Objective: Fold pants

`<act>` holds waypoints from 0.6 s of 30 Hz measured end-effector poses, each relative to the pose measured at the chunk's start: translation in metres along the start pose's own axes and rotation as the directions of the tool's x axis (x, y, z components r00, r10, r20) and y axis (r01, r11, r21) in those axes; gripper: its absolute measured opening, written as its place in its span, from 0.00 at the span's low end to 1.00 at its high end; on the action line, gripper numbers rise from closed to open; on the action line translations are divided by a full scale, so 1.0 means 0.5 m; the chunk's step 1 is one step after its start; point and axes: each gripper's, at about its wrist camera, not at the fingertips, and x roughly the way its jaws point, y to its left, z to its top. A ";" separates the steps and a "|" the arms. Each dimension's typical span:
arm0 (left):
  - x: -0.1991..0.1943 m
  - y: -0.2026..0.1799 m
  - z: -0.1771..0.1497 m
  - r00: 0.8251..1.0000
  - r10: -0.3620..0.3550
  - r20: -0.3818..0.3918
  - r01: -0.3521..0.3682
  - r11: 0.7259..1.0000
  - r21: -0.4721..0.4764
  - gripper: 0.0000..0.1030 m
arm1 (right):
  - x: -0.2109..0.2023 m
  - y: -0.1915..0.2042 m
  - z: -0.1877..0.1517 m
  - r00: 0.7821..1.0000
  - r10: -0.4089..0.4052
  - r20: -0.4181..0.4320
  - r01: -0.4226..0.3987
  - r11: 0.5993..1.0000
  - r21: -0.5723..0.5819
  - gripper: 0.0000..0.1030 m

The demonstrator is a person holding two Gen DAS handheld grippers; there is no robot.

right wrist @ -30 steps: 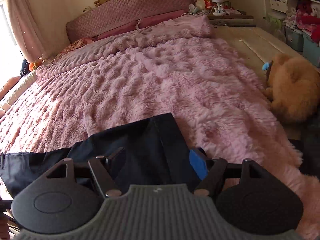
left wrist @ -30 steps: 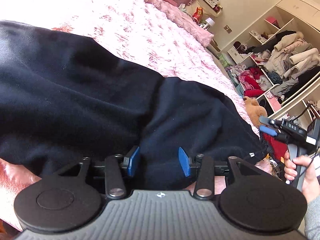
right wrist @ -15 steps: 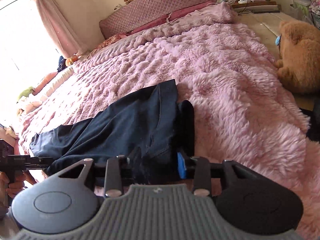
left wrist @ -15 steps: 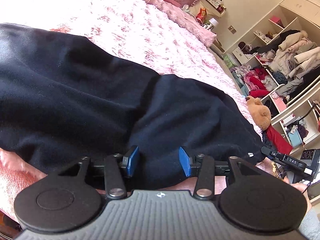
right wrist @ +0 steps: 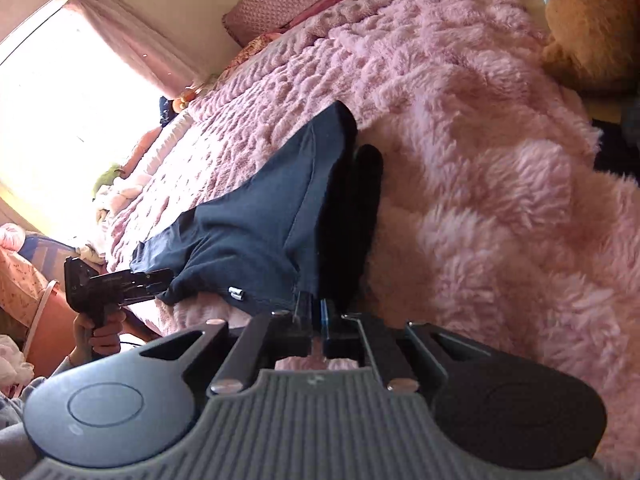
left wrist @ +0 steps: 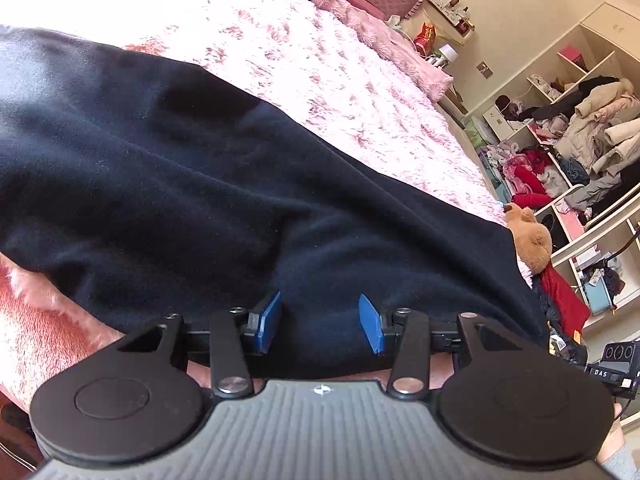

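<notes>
Now | right hand-held gripper clamped on pants hem | left hand-held gripper parted

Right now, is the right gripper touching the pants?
Touching. In the right wrist view, the right gripper has its jaws closed on the edge of the dark pants, with the fabric pinched between the blue pads.

In the last second I've swung my right gripper down toward the bed edge and its jaws, wide apart before, have clamped together on the pants hem.
</notes>
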 end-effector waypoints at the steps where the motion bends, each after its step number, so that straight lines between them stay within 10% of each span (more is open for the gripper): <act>1: -0.003 0.003 0.001 1.000 -0.006 0.003 0.006 1.000 -0.009 0.50 | 0.000 0.002 -0.004 0.999 -0.041 0.011 0.041 0.999 0.022 0.00; 5: -0.013 0.012 0.007 1.000 -0.017 0.016 0.018 0.999 -0.032 0.50 | 0.003 0.017 -0.005 0.990 -0.133 0.041 0.132 0.991 0.026 0.03; 7: -0.014 0.011 0.009 0.999 -0.051 0.007 0.051 0.998 -0.039 0.50 | -0.009 0.031 0.000 0.977 -0.192 0.087 0.194 0.981 -0.009 0.25; 12: 0.010 -0.043 0.013 0.960 -0.278 -0.011 0.279 0.959 0.050 0.50 | -0.033 0.093 0.036 0.940 -0.241 0.242 0.273 0.956 -0.107 0.36; 18: 0.130 -0.198 0.029 0.961 -0.260 -0.095 0.275 0.938 0.210 0.47 | 0.118 0.165 0.133 0.982 -0.120 0.145 0.144 0.976 -0.165 0.31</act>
